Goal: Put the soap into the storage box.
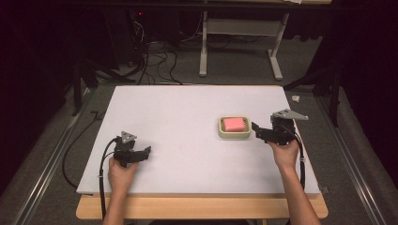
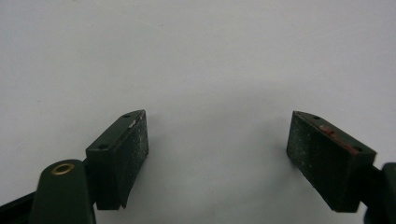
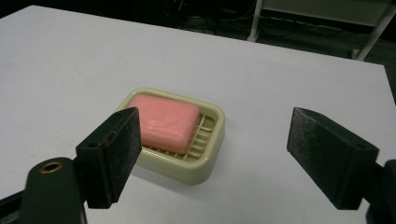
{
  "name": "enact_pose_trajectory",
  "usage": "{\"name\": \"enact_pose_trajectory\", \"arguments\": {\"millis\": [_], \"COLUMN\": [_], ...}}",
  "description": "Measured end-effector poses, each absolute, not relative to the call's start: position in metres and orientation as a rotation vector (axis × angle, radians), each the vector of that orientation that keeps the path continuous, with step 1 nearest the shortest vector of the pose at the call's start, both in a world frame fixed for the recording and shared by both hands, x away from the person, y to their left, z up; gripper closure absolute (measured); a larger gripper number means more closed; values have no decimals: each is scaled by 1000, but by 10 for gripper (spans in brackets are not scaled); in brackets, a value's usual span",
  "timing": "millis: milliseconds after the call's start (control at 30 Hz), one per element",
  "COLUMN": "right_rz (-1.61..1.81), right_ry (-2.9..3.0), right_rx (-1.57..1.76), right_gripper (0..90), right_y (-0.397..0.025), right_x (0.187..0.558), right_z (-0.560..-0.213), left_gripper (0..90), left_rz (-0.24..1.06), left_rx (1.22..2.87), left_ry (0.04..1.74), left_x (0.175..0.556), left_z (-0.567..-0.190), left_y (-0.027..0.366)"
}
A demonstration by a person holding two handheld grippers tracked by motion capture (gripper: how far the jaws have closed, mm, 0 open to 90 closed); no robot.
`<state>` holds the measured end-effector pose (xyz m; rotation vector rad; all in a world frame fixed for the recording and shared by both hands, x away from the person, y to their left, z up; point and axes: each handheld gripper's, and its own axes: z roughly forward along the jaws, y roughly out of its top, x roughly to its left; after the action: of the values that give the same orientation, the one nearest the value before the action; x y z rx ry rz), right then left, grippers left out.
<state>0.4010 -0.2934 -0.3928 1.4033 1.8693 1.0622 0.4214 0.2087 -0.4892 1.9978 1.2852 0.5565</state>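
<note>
Pink soap (image 1: pixel 233 124) in its dish (image 1: pixel 221 133), just ahead of the right gripper (image 1: pixel 256 129).

Right gripper (image 3: pixel 214 154): jaws wide apart, nothing held, aimed at the dish (image 3: pixel 205 169) close in front; soap (image 3: pixel 163 122) lying flat inside, toward its far-left end, touching neither jaw. Left gripper (image 1: pixel 146 152): well apart from the dish, low over the white table (image 1: pixel 178 108), jaws spread, nothing between them but bare table (image 2: pixel 210 70).
</note>
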Motion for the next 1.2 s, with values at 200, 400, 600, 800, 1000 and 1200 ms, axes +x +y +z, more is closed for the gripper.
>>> {"name": "enact_pose_trajectory", "arguments": {"millis": [200, 400, 600, 800, 1000, 1200], "right_rz": [1068, 1077, 1082, 1084, 1084, 1091], "right_ry": [1864, 1851, 1846, 1847, 1847, 1849], "right_rx": [1416, 1415, 1417, 1427, 1446, 1443], "right_gripper": [187, 187, 187, 188, 188, 188], "right_y": [-299, -304, -308, -310, -313, -314], "right_x": [395, 390, 385, 379, 374, 371], "right_z": [-395, -395, -396, -400, -407, -410], "left_gripper": [214, 214, 214, 214, 214, 214], "left_rz": [556, 556, 557, 557, 557, 557], "left_rx": [1998, 1998, 1998, 1998, 1998, 1998], "left_ry": [1285, 1285, 1285, 1285, 1285, 1285], "left_x": [421, 421, 421, 421, 421, 421], "left_z": [-489, -489, -489, -489, -489, -489], "left_y": [209, 209, 209, 209, 209, 209]}}
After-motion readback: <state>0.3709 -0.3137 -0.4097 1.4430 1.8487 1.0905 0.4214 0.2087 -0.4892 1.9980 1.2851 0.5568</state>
